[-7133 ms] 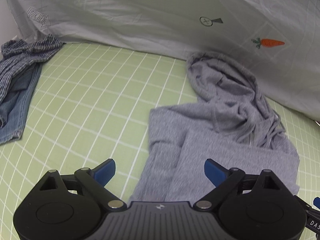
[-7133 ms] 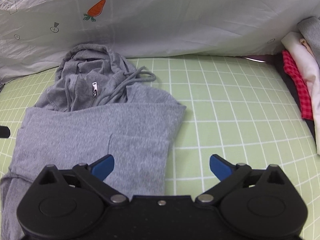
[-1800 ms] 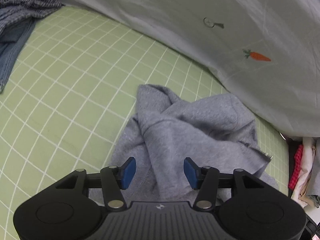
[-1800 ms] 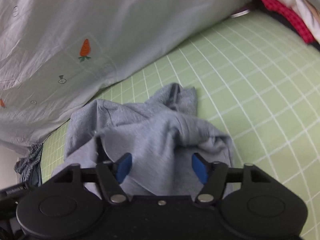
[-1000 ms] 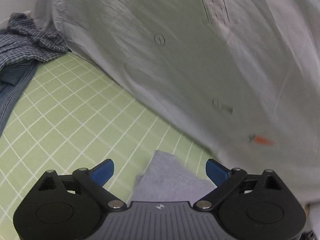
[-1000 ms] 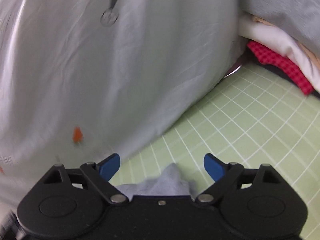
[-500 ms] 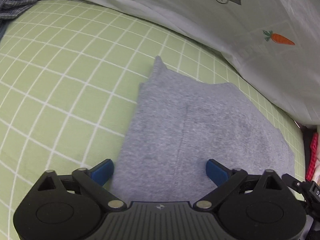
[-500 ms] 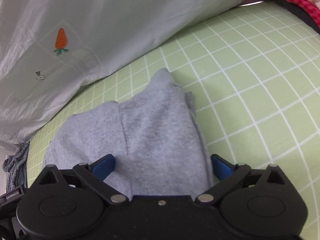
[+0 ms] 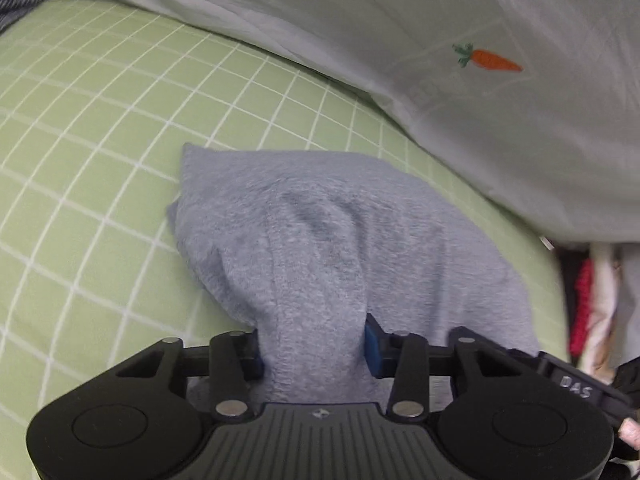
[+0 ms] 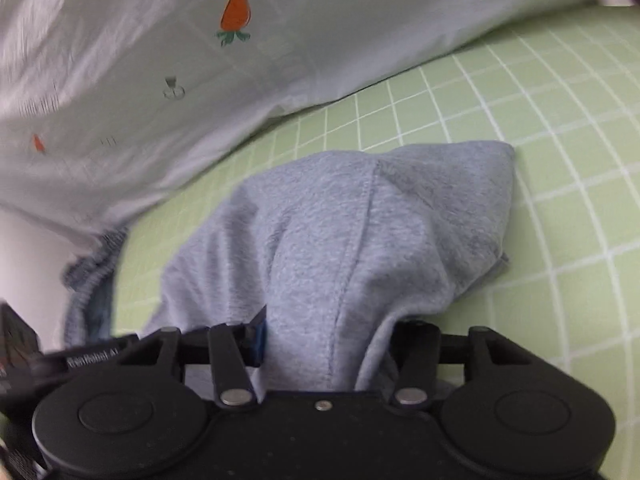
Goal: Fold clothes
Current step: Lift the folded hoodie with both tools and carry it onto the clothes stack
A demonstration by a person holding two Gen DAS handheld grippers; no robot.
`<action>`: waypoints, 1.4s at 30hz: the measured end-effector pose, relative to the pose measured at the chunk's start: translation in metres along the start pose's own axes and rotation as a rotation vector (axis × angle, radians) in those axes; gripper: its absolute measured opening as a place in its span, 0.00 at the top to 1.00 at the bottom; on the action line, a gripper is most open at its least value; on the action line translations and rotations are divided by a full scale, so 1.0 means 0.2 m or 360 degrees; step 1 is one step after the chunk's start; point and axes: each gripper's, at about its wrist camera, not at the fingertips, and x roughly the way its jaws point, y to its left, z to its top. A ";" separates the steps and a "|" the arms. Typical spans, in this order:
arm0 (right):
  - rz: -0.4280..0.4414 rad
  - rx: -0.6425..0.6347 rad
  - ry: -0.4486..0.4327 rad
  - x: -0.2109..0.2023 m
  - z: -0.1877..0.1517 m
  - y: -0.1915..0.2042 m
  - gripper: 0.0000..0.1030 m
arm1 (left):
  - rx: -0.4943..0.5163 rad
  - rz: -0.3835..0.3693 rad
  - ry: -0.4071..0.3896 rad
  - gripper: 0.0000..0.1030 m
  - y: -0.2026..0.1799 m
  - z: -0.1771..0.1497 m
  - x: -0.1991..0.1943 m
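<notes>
While the hoodie point(image 9: 320, 232) lies bunched on the green mat point(image 9: 100, 128), your left gripper point(image 9: 314, 350) pinches its near edge. Your right gripper point(image 10: 328, 340) pinches the same edge.

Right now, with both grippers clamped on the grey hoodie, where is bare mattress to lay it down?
Left of the grey hoodie, the green grid sheet lies bare up to the white carrot-print cover. Right of it, the sheet is also bare in the right wrist view. It is crowded at the stacked clothes and the denim pile. Left gripper and right gripper both grip fabric.

Both wrist views close over hoodie point(image 9: 320, 240)
</notes>
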 end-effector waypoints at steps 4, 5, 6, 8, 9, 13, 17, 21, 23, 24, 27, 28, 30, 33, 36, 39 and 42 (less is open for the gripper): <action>0.0004 0.0076 -0.0035 -0.16 -0.14 0.01 0.55 | 0.0065 -0.0032 0.0008 0.59 -0.13 -0.15 -0.16; 0.0009 0.0113 -0.0046 -0.21 -0.20 0.00 0.55 | 0.0082 -0.0042 0.0017 0.59 -0.16 -0.19 -0.19; 0.0006 0.0139 -0.0057 -0.27 -0.26 -0.01 0.55 | 0.0110 -0.0052 0.0029 0.59 -0.19 -0.24 -0.22; -0.0017 0.0182 -0.0087 -0.41 -0.37 -0.04 0.55 | 0.0174 -0.0089 0.0055 0.59 -0.25 -0.33 -0.28; -0.0025 0.0214 -0.0106 -0.49 -0.42 -0.07 0.55 | 0.0201 -0.0115 0.0072 0.60 -0.28 -0.38 -0.30; -0.0064 0.0324 -0.0221 -0.78 -0.58 -0.20 0.55 | 0.0307 -0.0246 0.0137 0.59 -0.44 -0.55 -0.37; -0.0107 0.0420 -0.0349 -1.07 -0.72 -0.34 0.55 | 0.0450 -0.0357 0.0155 0.60 -0.68 -0.72 -0.40; -0.0129 0.0460 -0.0478 -1.34 -0.76 -0.50 0.55 | 0.0503 -0.0469 0.0160 0.60 -0.93 -0.85 -0.40; -0.0138 0.0451 -0.0530 -1.47 -0.73 -0.58 0.55 | 0.0505 -0.0538 0.0151 0.60 -1.07 -0.88 -0.39; -0.0131 0.0460 -0.0559 -1.54 -0.70 -0.64 0.55 | 0.0504 -0.0574 0.0146 0.60 -1.14 -0.89 -0.38; -0.0073 0.0476 -0.0648 -1.75 -0.58 -0.82 0.55 | 0.0518 -0.0688 0.0100 0.60 -1.39 -0.90 -0.35; -0.0062 0.0455 -0.0682 -1.81 -0.52 -0.87 0.55 | 0.0518 -0.0723 0.0083 0.60 -1.48 -0.89 -0.34; -0.0039 0.0414 -0.0748 -1.93 -0.39 -0.97 0.55 | 0.0511 -0.0791 0.0043 0.60 -1.66 -0.86 -0.31; -0.0015 0.0332 -0.0847 -2.10 -0.18 -1.10 0.55 | 0.0508 -0.0899 -0.0032 0.60 -1.92 -0.78 -0.25; -0.0017 0.0197 -0.0947 -2.24 0.09 -1.20 0.56 | 0.0524 -0.1001 -0.0109 0.59 -2.18 -0.69 -0.18; -0.0024 0.0055 -0.1040 -2.35 0.36 -1.29 0.56 | 0.0556 -0.1056 -0.0200 0.59 -2.43 -0.53 -0.10; -0.0098 -0.0138 -0.1102 -2.36 0.67 -1.37 0.51 | 0.0588 -0.1006 -0.0337 0.49 -2.62 -0.38 0.00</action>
